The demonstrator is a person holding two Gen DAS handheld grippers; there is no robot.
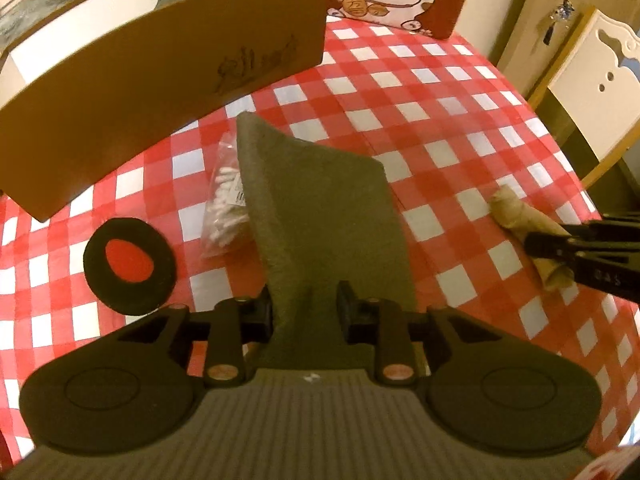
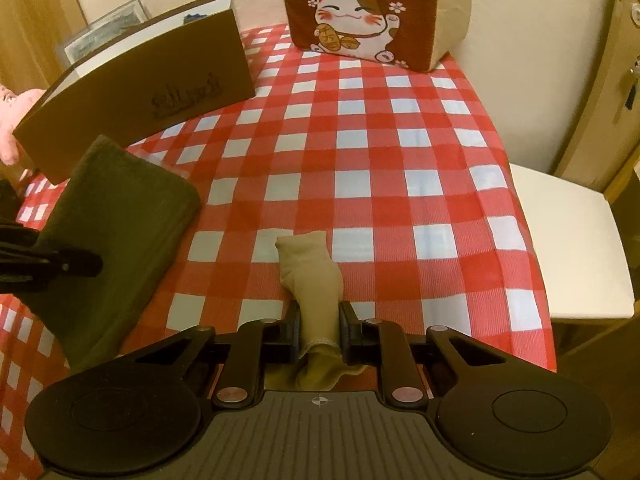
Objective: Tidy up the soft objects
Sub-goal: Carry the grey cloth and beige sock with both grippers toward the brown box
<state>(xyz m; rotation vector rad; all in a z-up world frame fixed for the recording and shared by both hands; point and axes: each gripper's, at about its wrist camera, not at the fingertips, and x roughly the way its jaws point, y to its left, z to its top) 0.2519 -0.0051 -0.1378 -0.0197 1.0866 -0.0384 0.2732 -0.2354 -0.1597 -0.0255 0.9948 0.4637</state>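
My left gripper (image 1: 306, 312) is shut on a folded dark grey-green cloth (image 1: 324, 216), which sticks up and forward over the table; the cloth also shows in the right wrist view (image 2: 120, 216). My right gripper (image 2: 319, 330) is shut on a beige rolled stocking (image 2: 316, 280), whose far end lies on the table; the stocking also shows in the left wrist view (image 1: 520, 216). A brown cardboard box (image 1: 160, 92) stands open at the back left, with something dark inside.
A red-and-white checked tablecloth (image 2: 400, 160) covers the table. A black foam ring (image 1: 130, 266) and a clear bag of cotton swabs (image 1: 226, 204) lie left of the cloth. A lucky-cat cushion (image 2: 360, 12) stands at the far edge. A white chair (image 2: 572, 248) stands right.
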